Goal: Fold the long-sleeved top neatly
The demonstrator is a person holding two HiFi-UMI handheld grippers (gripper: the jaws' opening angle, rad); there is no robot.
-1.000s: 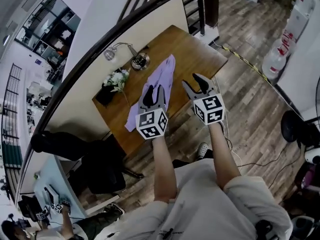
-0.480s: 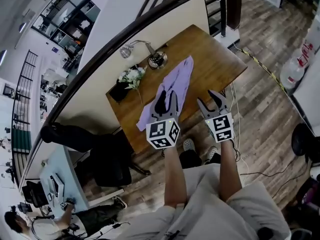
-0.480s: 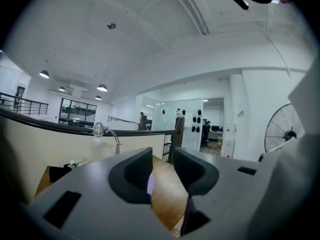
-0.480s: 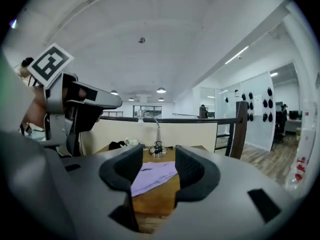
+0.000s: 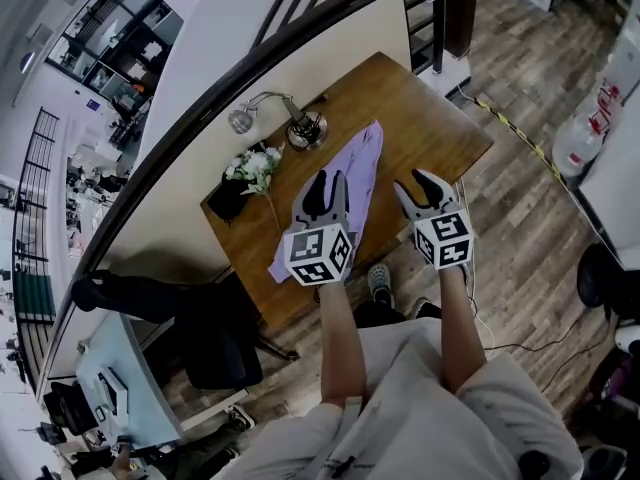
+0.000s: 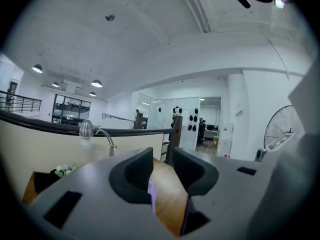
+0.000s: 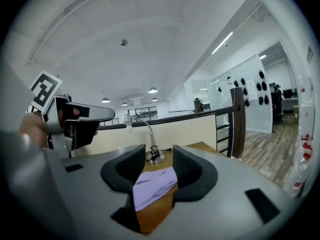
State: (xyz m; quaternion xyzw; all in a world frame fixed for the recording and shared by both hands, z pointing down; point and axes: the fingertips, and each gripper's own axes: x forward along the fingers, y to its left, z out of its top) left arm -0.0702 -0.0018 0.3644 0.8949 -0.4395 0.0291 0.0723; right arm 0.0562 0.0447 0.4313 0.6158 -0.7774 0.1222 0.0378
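Wooden table (image 5: 425,108) bears crumpled top (image 5: 364,160); my left gripper (image 5: 326,180), right gripper (image 5: 411,184) hover empty, jaws apart, just been closing. Risk: pinching several bunched layers.

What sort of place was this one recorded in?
Probably an open-plan office, on a mezzanine: a wooden table with a desk lamp stands against a railing, a black office chair beside it, glass-walled rooms beyond.

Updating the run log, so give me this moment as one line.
top: lying on table, untouched | left gripper: open, empty, jaws just closing | right gripper: open, empty, jaws just closing
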